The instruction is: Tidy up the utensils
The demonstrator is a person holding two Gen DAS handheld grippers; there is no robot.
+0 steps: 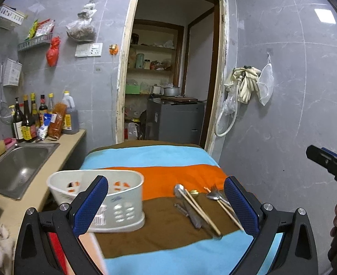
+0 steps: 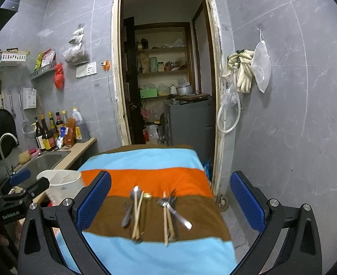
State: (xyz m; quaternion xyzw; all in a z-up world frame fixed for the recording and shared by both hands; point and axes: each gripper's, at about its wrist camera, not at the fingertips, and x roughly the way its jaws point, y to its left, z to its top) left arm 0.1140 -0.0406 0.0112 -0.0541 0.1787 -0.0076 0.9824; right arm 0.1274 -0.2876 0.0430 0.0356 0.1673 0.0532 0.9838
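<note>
- Two piles of utensils lie on the brown stripe of a striped cloth [image 1: 159,155] that covers a table.
- One pile [image 2: 135,210] holds a spoon, a pair of chopsticks and a darker utensil under them; a small gold spoon bowl shows at its far end.
- Second pile [image 2: 170,210], just to the right of the first, holds a fork, a spoon and more chopsticks; the right wrist view is blurred, so I cannot count the pieces.
- White caddy [image 1: 97,199] with slotted walls stands on the cloth, left of both piles and apart from them, at the table edge nearest the sink [image 1: 19,165].
- Left gripper [image 1: 166,206] is spread wide and holds nothing; it hovers above the near end of the cloth, with the caddy behind its left finger and the piles between the fingers, nearer the right one.
- Right gripper [image 2: 170,204] is also spread wide and empty; both piles lie ahead between its fingers, the second pile about at the middle of the gap.
- Neither gripper touches a utensil or the caddy.
- Bottles [image 1: 31,116] stand on the counter behind the sink, well apart from the piles.
</note>
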